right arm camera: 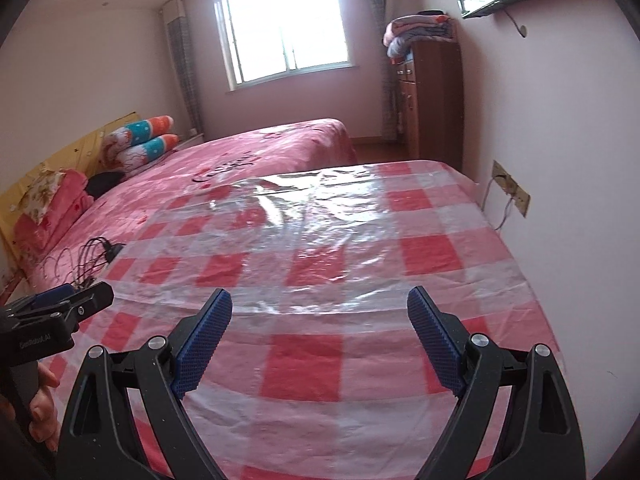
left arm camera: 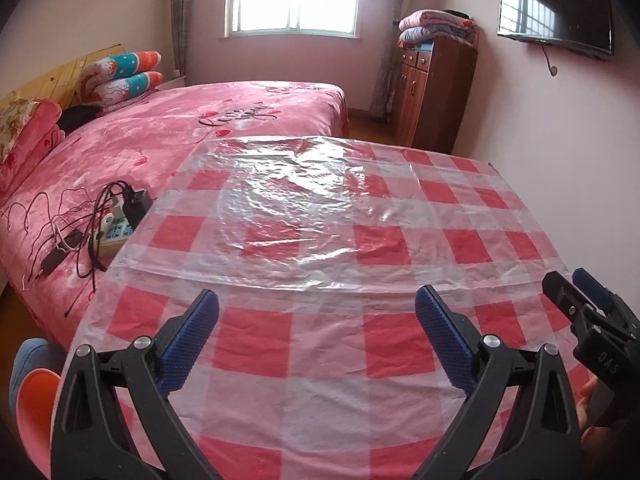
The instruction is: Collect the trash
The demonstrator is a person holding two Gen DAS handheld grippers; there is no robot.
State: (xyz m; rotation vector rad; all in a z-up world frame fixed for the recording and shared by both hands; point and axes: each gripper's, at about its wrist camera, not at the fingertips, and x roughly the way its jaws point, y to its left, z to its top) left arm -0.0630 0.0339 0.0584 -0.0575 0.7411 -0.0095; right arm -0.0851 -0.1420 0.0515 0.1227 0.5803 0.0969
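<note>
A table under a red-and-white checked plastic cloth (left arm camera: 320,264) fills both views; it also shows in the right wrist view (right arm camera: 340,264). I see no trash on it. My left gripper (left arm camera: 318,304) is open and empty above the near edge of the table; it also shows at the left of the right wrist view (right arm camera: 76,298). My right gripper (right arm camera: 320,304) is open and empty beside it, and its tip shows at the right of the left wrist view (left arm camera: 576,292).
A pink bed (left arm camera: 180,128) stands left of the table, with a power strip and tangled cables (left arm camera: 108,216) on it. A wooden cabinet (left arm camera: 432,88) with folded blankets stands by the far wall. A TV (left arm camera: 556,8) hangs on the right wall.
</note>
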